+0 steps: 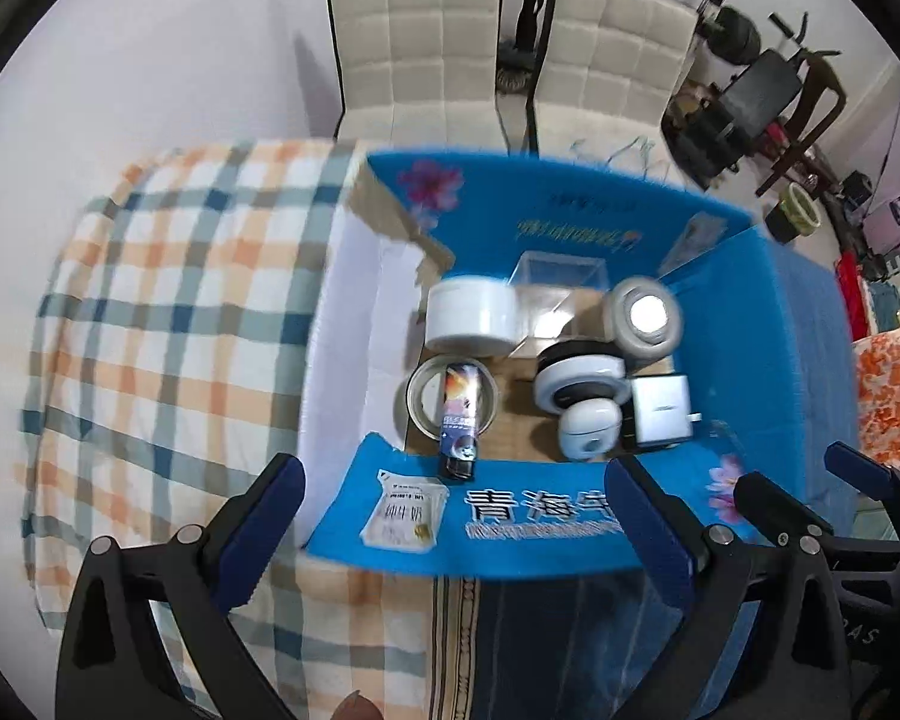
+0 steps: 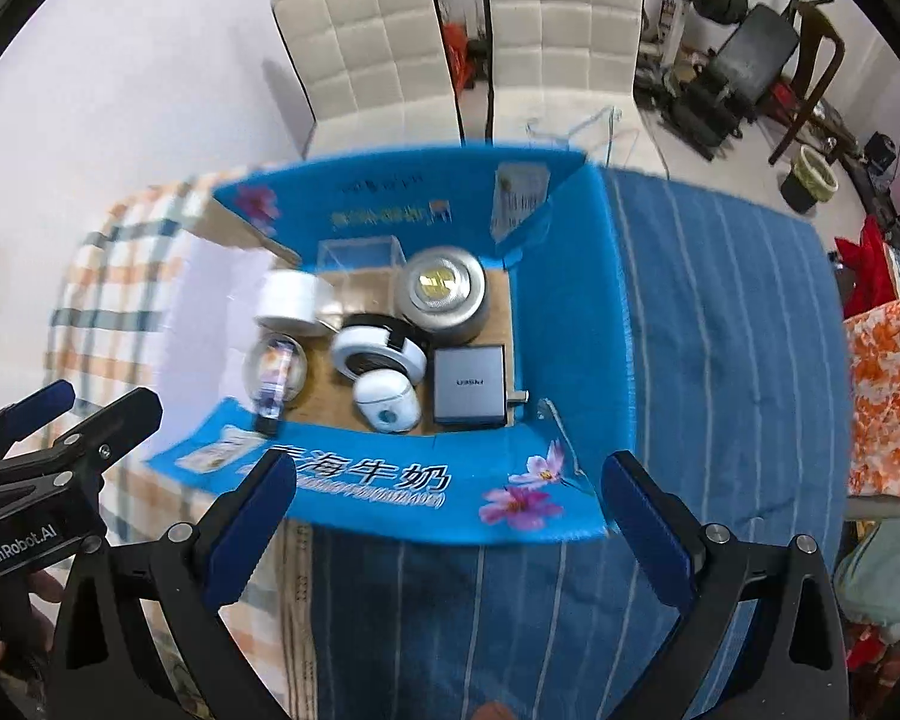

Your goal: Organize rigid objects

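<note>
Both grippers hang above an open blue box [image 1: 570, 216] and look down into it. The left gripper [image 1: 468, 516] has its jaws wide apart, and nothing is between the blue pads [image 1: 648, 522]; only the near flap of the box shows in the gap. The right gripper [image 2: 450, 510] is also wide open and holds nothing. The box stands on a table, partly on a checked cloth [image 1: 168, 312] and partly on a blue striped cloth [image 2: 720, 330]. Its four flaps are folded outward, and the near flap carries white characters and pink flowers. All the objects lie on the brown bottom of the box. A white tape roll [image 1: 471, 318] lies at the far left, and just beside it at the back stands a clear plastic case [image 1: 561, 273]. In front of the white roll lies a clear tape ring [image 1: 426, 396], and a dark tube [image 1: 462, 414] lies across it, with its near end at the flap. At the far right is a round puck light [image 2: 444, 288]. A black and white reel [image 2: 378, 348] lies in the middle, touching a small white egg-shaped case [image 2: 387, 399] in front of it. A grey charger [image 2: 471, 384] lies to the right of that case, near the box wall. Two white chairs [image 2: 366, 48] stand behind the table.
</note>
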A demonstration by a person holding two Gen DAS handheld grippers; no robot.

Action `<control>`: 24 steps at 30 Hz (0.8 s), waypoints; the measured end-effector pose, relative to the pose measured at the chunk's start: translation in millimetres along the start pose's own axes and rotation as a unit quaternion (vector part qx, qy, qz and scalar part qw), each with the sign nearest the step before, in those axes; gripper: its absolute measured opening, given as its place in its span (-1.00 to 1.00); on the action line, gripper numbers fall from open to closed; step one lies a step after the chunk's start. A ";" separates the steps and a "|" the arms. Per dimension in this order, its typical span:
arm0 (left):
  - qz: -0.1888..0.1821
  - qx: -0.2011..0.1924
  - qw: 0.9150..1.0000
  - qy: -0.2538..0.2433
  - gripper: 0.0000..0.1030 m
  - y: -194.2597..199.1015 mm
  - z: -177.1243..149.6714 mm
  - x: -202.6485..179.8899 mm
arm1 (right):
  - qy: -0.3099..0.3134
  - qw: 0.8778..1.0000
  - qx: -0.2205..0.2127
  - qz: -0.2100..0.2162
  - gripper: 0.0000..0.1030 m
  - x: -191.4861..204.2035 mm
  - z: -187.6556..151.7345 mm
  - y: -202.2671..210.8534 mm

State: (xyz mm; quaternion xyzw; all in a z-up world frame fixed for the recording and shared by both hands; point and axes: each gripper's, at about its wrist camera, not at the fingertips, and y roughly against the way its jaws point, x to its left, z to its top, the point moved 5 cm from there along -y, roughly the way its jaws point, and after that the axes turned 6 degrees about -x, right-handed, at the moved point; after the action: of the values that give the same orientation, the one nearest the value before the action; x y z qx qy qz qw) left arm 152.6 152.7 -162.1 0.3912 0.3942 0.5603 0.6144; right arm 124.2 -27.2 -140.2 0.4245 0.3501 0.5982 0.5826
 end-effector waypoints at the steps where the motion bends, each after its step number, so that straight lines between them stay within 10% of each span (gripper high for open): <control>1: 0.001 -0.013 1.000 -0.004 0.99 17.1 1.7 -2.8 | 0.000 1.000 -0.008 0.003 1.00 -0.5 0.6 10.3; 15: -0.008 -0.104 0.994 -0.018 0.99 143.6 4.5 -18.8 | -0.001 0.995 -0.092 0.034 1.00 7.7 -4.0 161.2; 24: -0.001 -0.148 0.989 -0.024 0.99 192.0 -2.2 -25.8 | 0.012 0.988 -0.153 -0.018 1.00 3.0 -0.4 205.3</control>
State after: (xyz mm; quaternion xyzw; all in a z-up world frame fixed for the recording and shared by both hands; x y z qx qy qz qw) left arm 76.0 139.6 15.4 0.3089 0.2922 0.6023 0.6756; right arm 41.9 -39.8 47.4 0.3166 0.2688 0.6391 0.6474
